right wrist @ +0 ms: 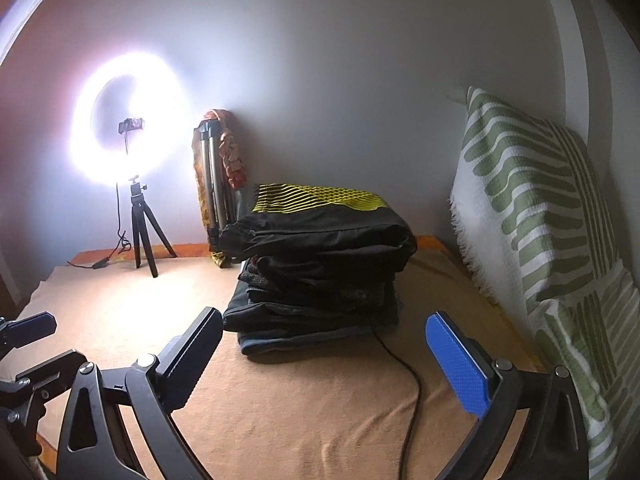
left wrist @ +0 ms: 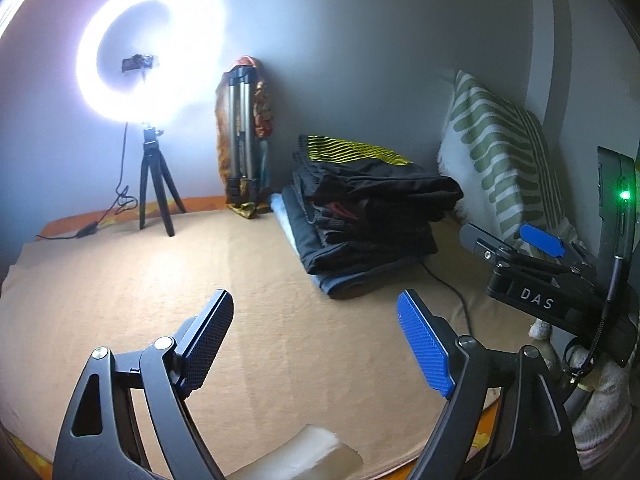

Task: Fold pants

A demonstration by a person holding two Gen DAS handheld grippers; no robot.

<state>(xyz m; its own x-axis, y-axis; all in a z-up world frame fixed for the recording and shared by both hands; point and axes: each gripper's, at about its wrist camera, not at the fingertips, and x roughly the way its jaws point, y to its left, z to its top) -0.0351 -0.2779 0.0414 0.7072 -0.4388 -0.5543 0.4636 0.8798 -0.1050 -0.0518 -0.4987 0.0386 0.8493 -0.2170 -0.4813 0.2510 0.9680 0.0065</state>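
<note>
Two hand-held grippers, the left hand-held gripper (left wrist: 316, 344) and the right hand-held gripper (right wrist: 324, 360), stand wide with nothing between their jaws, so we judge both are free because the pants (right wrist: 320, 264) already sit folded in a stack on the bed (right wrist: 304, 412). We see that stack ahead of the right one, near its tips but apart. For the left it lies farther off, up and to the right.
</note>
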